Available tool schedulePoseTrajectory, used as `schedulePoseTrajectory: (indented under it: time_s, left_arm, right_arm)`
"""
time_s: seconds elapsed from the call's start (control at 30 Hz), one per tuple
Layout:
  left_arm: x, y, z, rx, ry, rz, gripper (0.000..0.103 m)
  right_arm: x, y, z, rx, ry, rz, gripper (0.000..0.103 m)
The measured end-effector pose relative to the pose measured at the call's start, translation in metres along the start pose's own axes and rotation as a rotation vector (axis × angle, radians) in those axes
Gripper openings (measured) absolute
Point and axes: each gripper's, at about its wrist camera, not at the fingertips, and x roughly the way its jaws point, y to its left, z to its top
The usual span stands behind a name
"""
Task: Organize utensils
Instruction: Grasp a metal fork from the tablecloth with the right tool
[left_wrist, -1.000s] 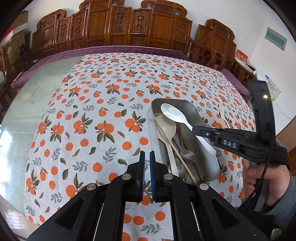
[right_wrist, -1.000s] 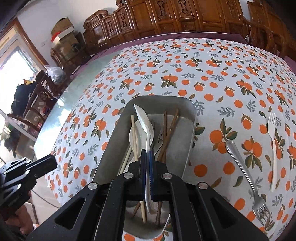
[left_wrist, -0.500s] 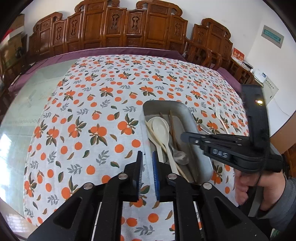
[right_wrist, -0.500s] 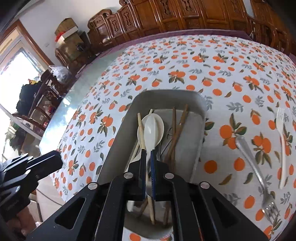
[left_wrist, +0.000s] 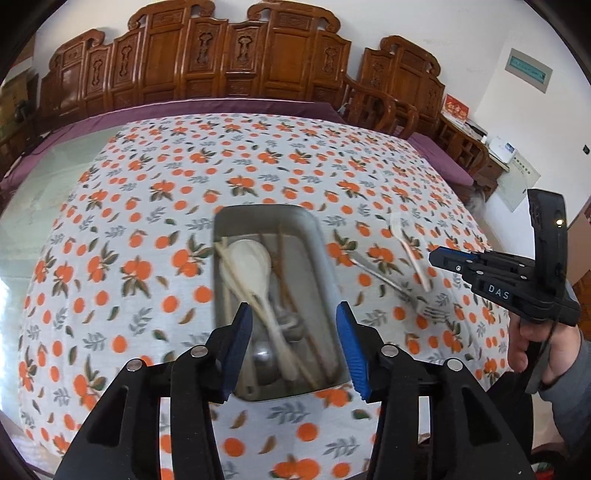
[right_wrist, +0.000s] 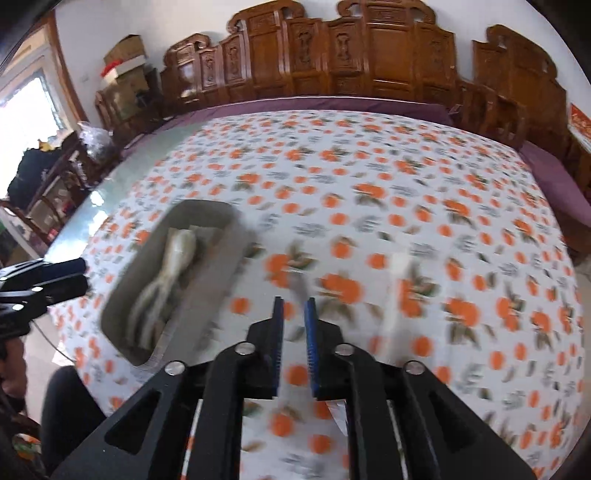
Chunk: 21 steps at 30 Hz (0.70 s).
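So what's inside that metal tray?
The metal tray holds a cream spoon on top, pale chopsticks, brown chopsticks and a metal spoon. Whatever lies beneath that pile is covered.

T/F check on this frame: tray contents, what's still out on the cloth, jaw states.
1. The metal tray holds a pale spoon. True.
2. A metal fork lies on the tablecloth outside the tray. True.
3. The right gripper grips a spoon. False: nothing is between its jaws, which have just been opening.
4. The left gripper is clamped shut. False: its jaws stand apart and empty, having just been opening.
5. The white plastic fork is in the tray. False: it lies on the cloth.
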Motion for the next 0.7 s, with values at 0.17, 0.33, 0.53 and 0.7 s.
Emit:
schedulePoseTrajectory:
  time_s: [0.17, 0.33, 0.53, 0.7]
  left_arm:
    - [0.007, -0.016, 0.001, 0.008, 0.002, -0.005, 0.05]
    - [0.012, -0.027, 0.001, 0.014, 0.009, -0.004, 0.05]
    - [0.015, -0.037, 0.0, 0.022, 0.015, 0.003, 0.05]
    - [0.016, -0.045, 0.0, 0.033, 0.021, 0.006, 0.05]
  right_arm:
    - [0.011, -0.024, -0.014, -0.023, 0.043, -0.005, 0.017]
    - [0.036, -0.023, -0.026, -0.067, 0.101, 0.007, 0.017]
    - [0.063, -0.015, -0.035, -0.129, 0.16, 0.025, 0.017]
    - [0.073, -0.015, -0.034, -0.156, 0.181, 0.023, 0.017]
